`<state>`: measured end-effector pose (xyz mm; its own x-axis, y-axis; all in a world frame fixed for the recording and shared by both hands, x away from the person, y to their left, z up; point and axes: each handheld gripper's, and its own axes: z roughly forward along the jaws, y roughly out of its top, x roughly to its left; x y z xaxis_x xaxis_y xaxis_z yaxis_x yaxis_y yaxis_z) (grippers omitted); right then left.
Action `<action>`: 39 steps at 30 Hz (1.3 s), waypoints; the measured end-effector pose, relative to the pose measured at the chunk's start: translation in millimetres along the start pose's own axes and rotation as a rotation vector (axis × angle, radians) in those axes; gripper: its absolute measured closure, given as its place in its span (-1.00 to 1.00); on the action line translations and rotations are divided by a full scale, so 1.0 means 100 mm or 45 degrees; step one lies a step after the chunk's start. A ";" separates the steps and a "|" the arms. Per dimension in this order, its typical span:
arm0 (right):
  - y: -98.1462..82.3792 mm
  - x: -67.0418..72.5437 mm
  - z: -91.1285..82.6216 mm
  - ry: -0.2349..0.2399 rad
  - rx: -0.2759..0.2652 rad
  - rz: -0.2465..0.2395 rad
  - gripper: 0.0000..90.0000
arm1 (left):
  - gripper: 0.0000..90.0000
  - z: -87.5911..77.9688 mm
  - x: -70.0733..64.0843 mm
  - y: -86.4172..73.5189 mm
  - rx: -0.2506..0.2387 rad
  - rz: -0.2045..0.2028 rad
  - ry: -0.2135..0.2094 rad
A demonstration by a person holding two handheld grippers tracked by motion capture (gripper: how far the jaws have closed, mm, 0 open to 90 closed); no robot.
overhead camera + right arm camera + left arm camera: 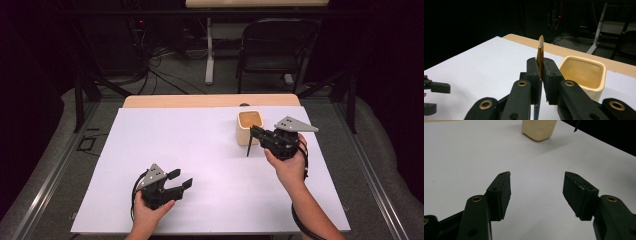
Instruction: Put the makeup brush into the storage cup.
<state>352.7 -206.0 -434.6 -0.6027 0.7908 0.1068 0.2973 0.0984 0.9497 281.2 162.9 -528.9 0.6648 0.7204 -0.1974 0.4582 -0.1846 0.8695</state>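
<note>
My right gripper (254, 133) (541, 68) is shut on a thin stick (248, 149) (540, 50), perhaps a brush or pen. Its brown upper end with a pale tip rises above the jaws, and its dark lower end hangs toward the table. The stick is upright, just in front of a cream square cup (240, 131) (584, 72) that stands open and empty at the back right of the white sheet. The dark tip of the stick (576, 126) hangs to the right of the cup (539, 130). My left gripper (182, 180) (536, 187) (434, 98) rests open near the front left, nothing between its jaws.
The white sheet (200, 165) covers most of a wooden table (210, 101). Behind the table stand a black folding chair (275, 50) and the leg of another table (210, 55), with cables on the floor. Dark surroundings lie on both sides.
</note>
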 end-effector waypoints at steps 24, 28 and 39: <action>0.39 -0.19 0.13 -0.032 -0.011 -0.010 0.86 | -0.12 -0.11 0.00 -0.04 -0.018 -0.015 0.035; 0.44 -0.23 0.16 -0.038 -0.015 -0.004 0.86 | -0.12 -0.12 0.01 -0.04 -0.012 -0.013 0.039; 0.58 -0.31 0.25 -0.068 -0.008 -0.001 0.86 | -0.12 -0.12 0.01 -0.05 -0.014 -0.008 0.040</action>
<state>407.4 -210.1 -390.1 -0.5625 0.8219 0.0901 0.2920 0.0955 0.9516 272.4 172.6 -527.4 0.6430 0.7423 -0.1885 0.4555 -0.1728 0.8733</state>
